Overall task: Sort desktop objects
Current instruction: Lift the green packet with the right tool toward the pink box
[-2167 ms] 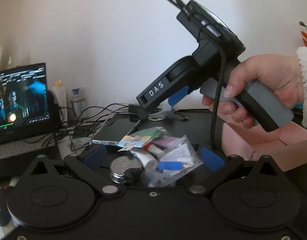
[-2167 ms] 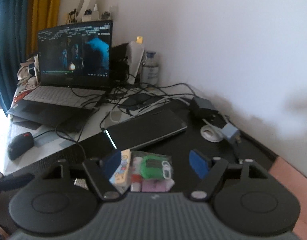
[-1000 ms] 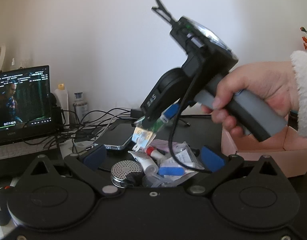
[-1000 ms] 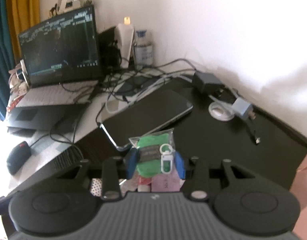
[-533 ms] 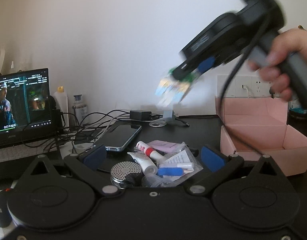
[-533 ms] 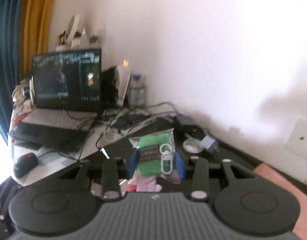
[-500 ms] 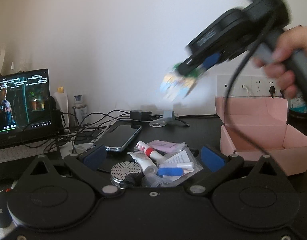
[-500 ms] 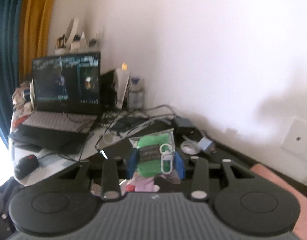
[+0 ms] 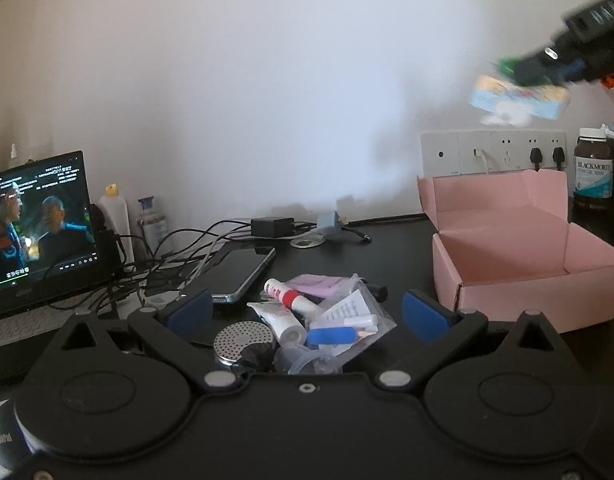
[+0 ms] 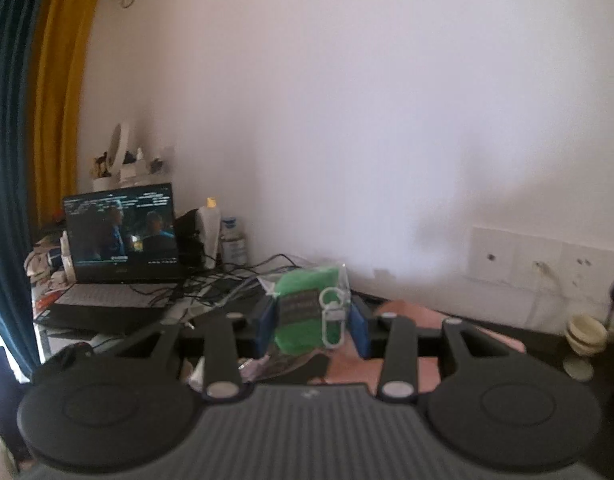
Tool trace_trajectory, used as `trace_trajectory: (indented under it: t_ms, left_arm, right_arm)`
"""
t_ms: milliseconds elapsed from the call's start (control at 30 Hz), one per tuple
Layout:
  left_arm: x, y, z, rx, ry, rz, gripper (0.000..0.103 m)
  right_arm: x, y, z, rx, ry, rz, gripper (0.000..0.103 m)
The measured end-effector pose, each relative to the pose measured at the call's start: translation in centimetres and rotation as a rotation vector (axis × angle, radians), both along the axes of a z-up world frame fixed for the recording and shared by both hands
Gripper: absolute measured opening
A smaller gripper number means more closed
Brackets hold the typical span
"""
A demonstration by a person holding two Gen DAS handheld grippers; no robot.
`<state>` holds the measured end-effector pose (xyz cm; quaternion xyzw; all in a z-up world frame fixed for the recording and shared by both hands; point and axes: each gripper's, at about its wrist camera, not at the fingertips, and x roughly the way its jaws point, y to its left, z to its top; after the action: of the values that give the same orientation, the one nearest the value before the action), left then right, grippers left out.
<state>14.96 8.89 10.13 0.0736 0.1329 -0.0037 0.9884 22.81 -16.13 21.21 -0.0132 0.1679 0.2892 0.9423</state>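
Observation:
My right gripper [image 10: 311,322] is shut on a clear bag with a green item and a white clip [image 10: 307,312]. In the left wrist view it hangs blurred, high above the open pink box [image 9: 523,256], with the bag [image 9: 511,92] in its jaws. My left gripper [image 9: 307,312] is open low over a pile of small items: a white tube [image 9: 281,320], a red-capped stick [image 9: 287,294], a clear packet with a blue piece [image 9: 347,324], a round metal strainer [image 9: 243,338].
A phone [image 9: 239,270] lies behind the pile amid tangled cables [image 9: 175,256]. A laptop [image 9: 35,224] stands at the left, bottles beside it. Wall sockets [image 9: 495,152] and a supplement bottle [image 9: 593,168] are behind the box. A charger [image 9: 273,226] sits by the wall.
My right gripper closed on the green bag, lifted it from the pile and carried it up and right to above the pink box. My left gripper stayed put.

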Motion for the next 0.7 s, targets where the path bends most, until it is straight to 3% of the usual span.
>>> trace_trajectory:
  t_ms: [300, 700]
  left_arm:
    - [0.2, -0.2, -0.1, 0.008, 0.01, -0.005, 0.103]
    - [0.1, -0.1, 0.0, 0.005, 0.011, -0.013, 0.103]
  right_arm:
    - [1.5, -2.6, -4.5, 0.044, 0.159, -0.077, 0.038]
    - [3.3, -1.4, -8.1, 0.039, 0.248, -0.084, 0.038]
